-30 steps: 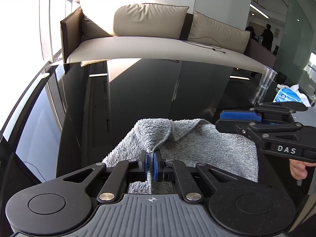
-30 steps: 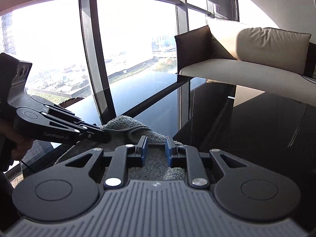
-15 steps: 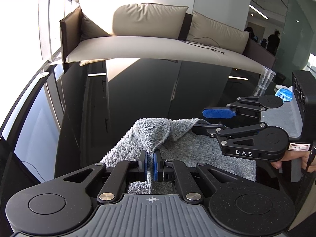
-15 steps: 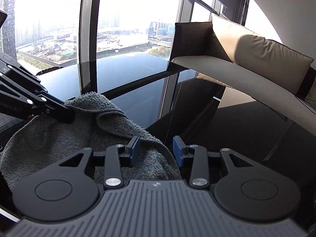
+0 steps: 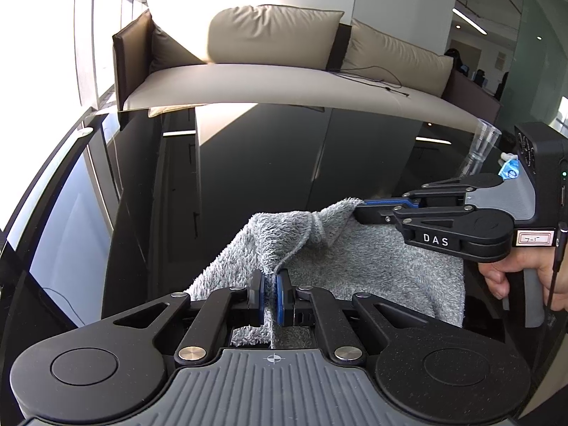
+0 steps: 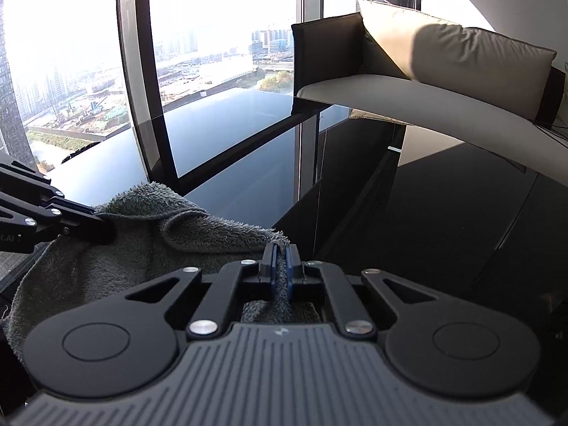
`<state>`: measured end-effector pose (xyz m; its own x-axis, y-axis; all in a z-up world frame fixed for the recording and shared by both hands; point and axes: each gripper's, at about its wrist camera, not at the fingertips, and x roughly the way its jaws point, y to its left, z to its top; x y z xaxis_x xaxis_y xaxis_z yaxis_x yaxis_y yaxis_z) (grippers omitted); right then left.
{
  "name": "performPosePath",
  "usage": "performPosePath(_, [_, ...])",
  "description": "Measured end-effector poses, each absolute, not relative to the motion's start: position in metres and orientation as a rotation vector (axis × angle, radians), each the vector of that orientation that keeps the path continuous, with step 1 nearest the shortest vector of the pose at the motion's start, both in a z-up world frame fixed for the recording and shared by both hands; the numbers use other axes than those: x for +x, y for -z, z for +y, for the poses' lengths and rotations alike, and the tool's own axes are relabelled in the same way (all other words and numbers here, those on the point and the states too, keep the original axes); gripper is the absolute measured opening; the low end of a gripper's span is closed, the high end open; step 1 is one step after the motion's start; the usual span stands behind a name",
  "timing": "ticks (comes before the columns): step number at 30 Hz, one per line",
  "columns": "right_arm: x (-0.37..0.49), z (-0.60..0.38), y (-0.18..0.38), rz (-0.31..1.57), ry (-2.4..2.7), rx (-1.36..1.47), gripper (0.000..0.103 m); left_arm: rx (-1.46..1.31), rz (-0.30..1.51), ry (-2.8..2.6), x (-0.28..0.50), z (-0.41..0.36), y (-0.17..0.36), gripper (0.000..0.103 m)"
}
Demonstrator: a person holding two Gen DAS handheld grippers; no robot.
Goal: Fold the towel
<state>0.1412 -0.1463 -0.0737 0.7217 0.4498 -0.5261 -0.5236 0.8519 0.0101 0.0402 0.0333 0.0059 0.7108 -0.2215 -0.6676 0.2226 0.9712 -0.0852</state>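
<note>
While the fluffy grey terry towel [image 5: 355,262] lies bunched on the glossy black tabletop [image 5: 248,163], both grippers have it by an edge. The left gripper [image 5: 270,296] has its blue-padded jaws pressed together on a raised fold of the near hem, the cloth running up between them. The right gripper [image 6: 280,266] is likewise closed onto a corner of the towel; from the left wrist view its jaws meet the far right corner, which stands lifted off the surface. Between the two pinch points the fabric humps into a soft ridge. Behind the table stands a beige cushioned sofa [image 5: 284,71], and a clear plastic cup [image 5: 481,149], possibly a stack of them, sits near the right edge.
</note>
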Motion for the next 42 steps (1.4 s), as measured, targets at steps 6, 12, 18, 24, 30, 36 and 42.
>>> performPosePath(6, [0.131,-0.174,0.059,0.503,-0.366,-0.087,0.005,-0.033,0.749,0.174,0.044,0.05,-0.005,0.006])
performPosePath(12, [0.123,-0.2,0.064,0.561,-0.249,-0.043,0.005,-0.042,0.754,0.141,0.045,0.058,-0.005,0.006])
performPosePath(18, [0.108,-0.216,0.069,0.609,-0.181,-0.006,0.005,-0.05,0.757,0.131,0.053,0.062,-0.004,0.006])
performPosePath(24, [0.093,-0.223,0.064,0.644,-0.152,0.005,0.005,-0.015,0.751,0.143,0.061,0.055,-0.001,0.006])
performPosePath(30, [0.073,-0.217,0.064,0.679,-0.146,0.009,0.005,0.012,0.746,0.146,0.077,0.055,0.003,0.007])
performPosePath(36, [0.056,-0.218,0.058,0.617,-0.13,0.059,0.03,0.006,0.714,0.137,0.069,0.061,-0.004,0.02])
performPosePath(42, [0.03,-0.236,0.051,0.594,-0.177,0.131,0.037,-0.017,0.706,0.172,0.041,0.06,-0.011,0.037])
